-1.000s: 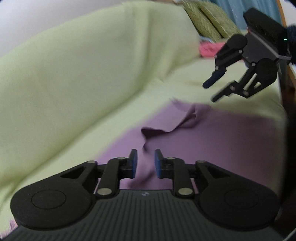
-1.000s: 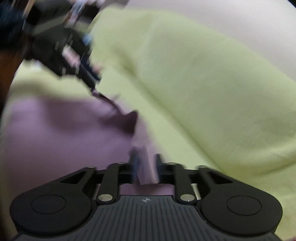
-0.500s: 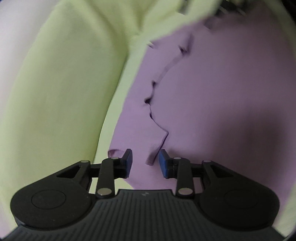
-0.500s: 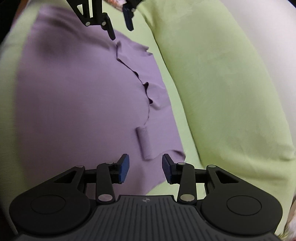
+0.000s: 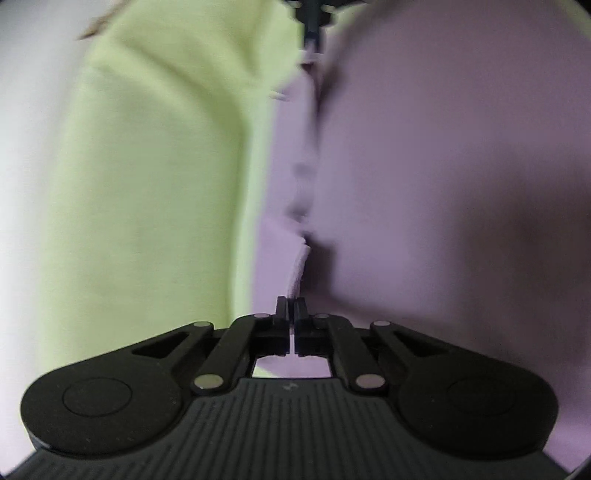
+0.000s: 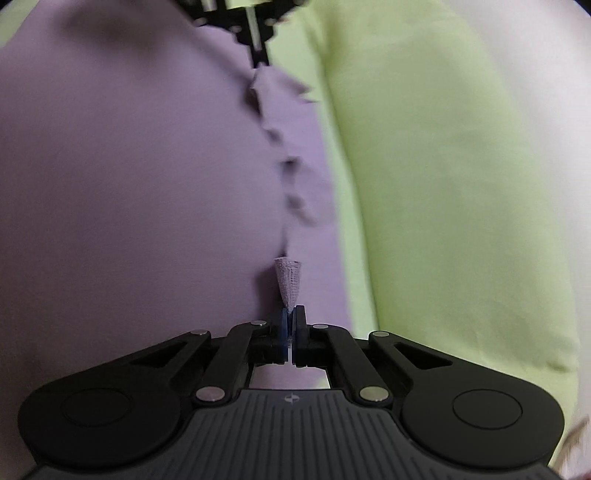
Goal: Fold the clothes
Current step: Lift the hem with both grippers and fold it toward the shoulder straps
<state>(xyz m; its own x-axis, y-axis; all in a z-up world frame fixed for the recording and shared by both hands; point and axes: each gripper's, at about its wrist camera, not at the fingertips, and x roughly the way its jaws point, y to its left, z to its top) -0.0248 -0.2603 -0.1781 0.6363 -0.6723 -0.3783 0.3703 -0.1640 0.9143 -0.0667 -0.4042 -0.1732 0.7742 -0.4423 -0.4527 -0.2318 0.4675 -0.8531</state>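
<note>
Pale green sofa cover (image 5: 155,206) across the left half of the left wrist view, with the purple garment (image 5: 443,192) spread over the right half. Left tongs (image 5: 291,308) at lower centre, pressed together on a pinch of the garment's edge, a small flap rising from between the tips. At the top centre of the frame, the right tongs (image 5: 312,35), dark and blurred, closed on the far end of the same edge. Between the two, a wavy hem line running up the middle of the frame.

Right wrist view, mirrored: green cover (image 6: 443,192) on the right, purple garment (image 6: 129,192) filling the left and centre. Right tongs (image 6: 292,319) at lower centre, clamped on a little cone of knit fabric poking up between the blue pads (image 6: 284,325). Left tongs (image 6: 258,55) at the top centre, tips together on the opposite corner of the hem.

Probably light, thin and very limp (scalloped sag along the edge between the grips suggests as much). Little stiffness to count on, so likely to droop and bunch unless kept taut. Best held at the corners of the hem, as now, deep enough to prevent slipping out.
</note>
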